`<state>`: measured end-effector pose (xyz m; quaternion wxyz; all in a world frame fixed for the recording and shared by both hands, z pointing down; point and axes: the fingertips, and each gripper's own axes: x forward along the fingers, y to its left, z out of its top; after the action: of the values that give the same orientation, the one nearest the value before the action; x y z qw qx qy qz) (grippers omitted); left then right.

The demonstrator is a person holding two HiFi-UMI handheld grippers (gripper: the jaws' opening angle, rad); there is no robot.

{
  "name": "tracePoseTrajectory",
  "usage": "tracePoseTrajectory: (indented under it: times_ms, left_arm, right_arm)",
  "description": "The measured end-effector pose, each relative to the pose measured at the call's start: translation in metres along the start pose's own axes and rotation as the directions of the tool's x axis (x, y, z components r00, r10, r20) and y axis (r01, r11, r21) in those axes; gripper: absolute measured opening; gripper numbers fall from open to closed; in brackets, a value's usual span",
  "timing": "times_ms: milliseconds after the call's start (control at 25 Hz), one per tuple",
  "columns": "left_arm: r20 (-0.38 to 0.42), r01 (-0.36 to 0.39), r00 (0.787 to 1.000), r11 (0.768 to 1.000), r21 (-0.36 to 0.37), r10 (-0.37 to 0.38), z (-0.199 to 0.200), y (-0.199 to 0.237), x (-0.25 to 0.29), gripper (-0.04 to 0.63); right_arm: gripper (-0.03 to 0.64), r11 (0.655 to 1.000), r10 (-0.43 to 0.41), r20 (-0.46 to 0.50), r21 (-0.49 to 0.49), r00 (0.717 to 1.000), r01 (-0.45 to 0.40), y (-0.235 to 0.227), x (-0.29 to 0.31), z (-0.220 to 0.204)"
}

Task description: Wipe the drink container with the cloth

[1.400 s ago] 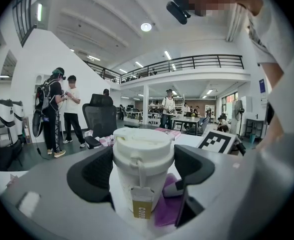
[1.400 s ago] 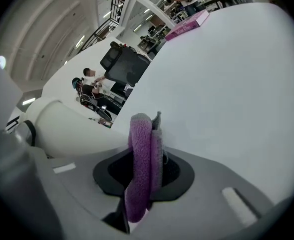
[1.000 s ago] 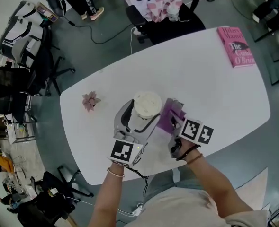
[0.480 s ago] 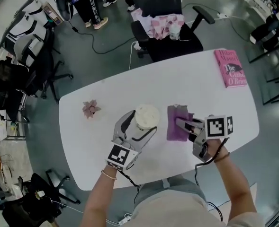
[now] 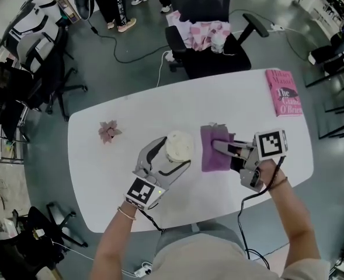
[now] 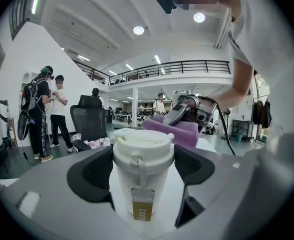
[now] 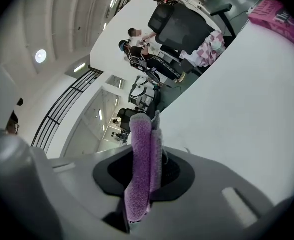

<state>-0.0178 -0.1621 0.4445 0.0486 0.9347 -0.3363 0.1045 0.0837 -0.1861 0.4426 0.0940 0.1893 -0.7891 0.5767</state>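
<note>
Left hand-held gripper [image 5: 173, 153] clamps the cup [image 5: 179, 144]; right hand-held gripper [image 5: 216, 147], alongside, pinches the cloth [image 5: 210, 134].

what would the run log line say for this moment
left claw: shut on cup | right claw: shut on cloth | cloth: beside cup, apart | wipe: no contact

white oval table [image 5: 242, 101] with a pink book [image 5: 285, 92], a cream lidded cup [image 5: 179, 146] and perhaps a paper flower [image 5: 108, 131]
</note>
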Motion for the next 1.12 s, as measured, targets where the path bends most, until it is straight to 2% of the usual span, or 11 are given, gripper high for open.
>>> tracePoseTrajectory:
  times_ms: [240, 360, 520, 680, 760, 960, 1120]
  left_arm:
    - [0.001, -0.001, 1.0, 1.0, -0.025, 0.001, 0.001, -0.001, 0.0, 0.385]
    - [0.009, 0.005, 1.0, 1.0, -0.011, -0.005, 0.001, -0.001, 0.0, 0.385]
    - [0.003, -0.007, 1.0, 0.998, -0.058, 0.007, -0.001, 0.0, -0.001, 0.385]
    - [0.005, 0.018, 1.0, 1.0, 0.014, -0.018, -0.004, 0.001, -0.001, 0.385]
    - [0.005, 0.023, 1.0, 0.999, 0.026, -0.023, -0.005, 0.0, -0.002, 0.385]
    - [0.004, -0.004, 1.0, 0.999, -0.05, 0.004, -0.003, 0.001, -0.002, 0.385]
    - [-0.001, -0.009, 1.0, 0.998, -0.058, 0.009, -0.002, 0.001, -0.002, 0.385]
  right_arm:
    - [0.069, 0.999, -0.007, -0.06, 0.04, 0.998, 0.01, -0.005, 0.014, 0.001]
    - [0.069, 0.999, -0.002, -0.064, 0.045, 0.998, 0.005, -0.006, 0.02, 0.002]
    - [0.069, 0.998, 0.011, -0.07, 0.06, 0.997, -0.006, -0.008, 0.027, 0.002]
    - [0.069, 0.998, 0.004, -0.074, 0.062, 0.997, 0.001, -0.012, 0.031, 0.001]
    - [0.069, 0.997, 0.0, -0.075, 0.078, 0.997, 0.006, -0.014, 0.032, -0.001]
    - [0.069, 0.996, 0.024, -0.072, 0.086, 0.997, -0.017, -0.015, 0.038, -0.004]
    - [0.069, 0.997, 0.023, -0.066, 0.081, 0.998, -0.017, -0.018, 0.04, -0.004]
